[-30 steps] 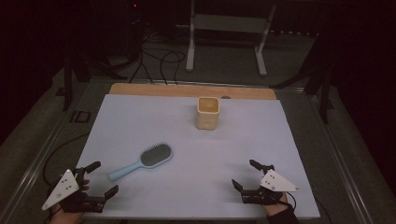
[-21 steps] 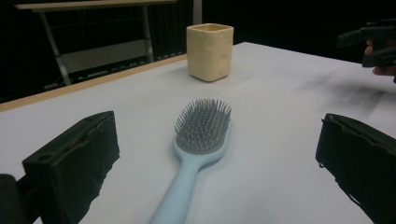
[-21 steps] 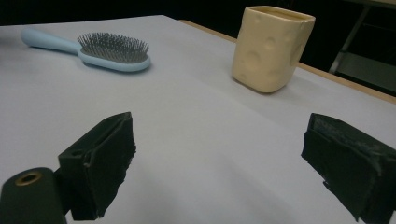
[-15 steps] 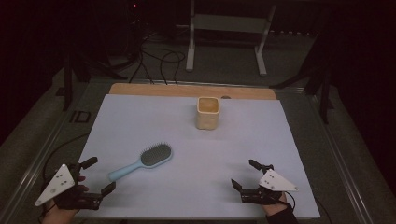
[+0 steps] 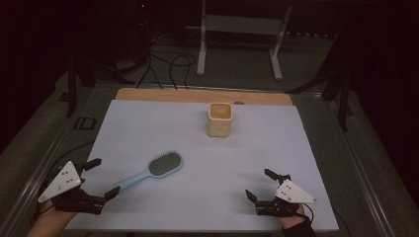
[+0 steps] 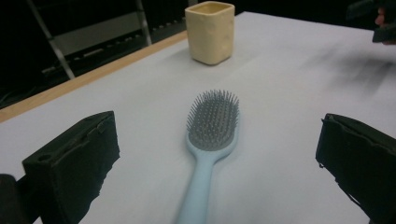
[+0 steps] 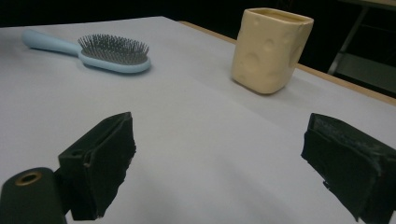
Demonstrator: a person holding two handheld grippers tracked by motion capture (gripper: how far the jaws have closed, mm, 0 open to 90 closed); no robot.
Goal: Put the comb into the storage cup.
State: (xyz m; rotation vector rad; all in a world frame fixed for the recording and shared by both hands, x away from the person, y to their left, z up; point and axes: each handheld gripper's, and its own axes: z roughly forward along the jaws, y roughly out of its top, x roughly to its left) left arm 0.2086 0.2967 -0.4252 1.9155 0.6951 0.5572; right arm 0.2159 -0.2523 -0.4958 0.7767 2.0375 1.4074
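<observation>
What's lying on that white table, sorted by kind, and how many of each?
Hairbrush, light blue with grey bristles: 1
Cup, cream yellow, squarish: 1
Hand-held claws, black, both open: 2, the left claw and the right claw
Total: 4

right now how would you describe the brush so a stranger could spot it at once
On the pale sheet covering the table, look near the left gripper. The hairbrush lies flat, light blue with grey bristles and a long handle, unlike the squat cream cup standing farther back.
</observation>
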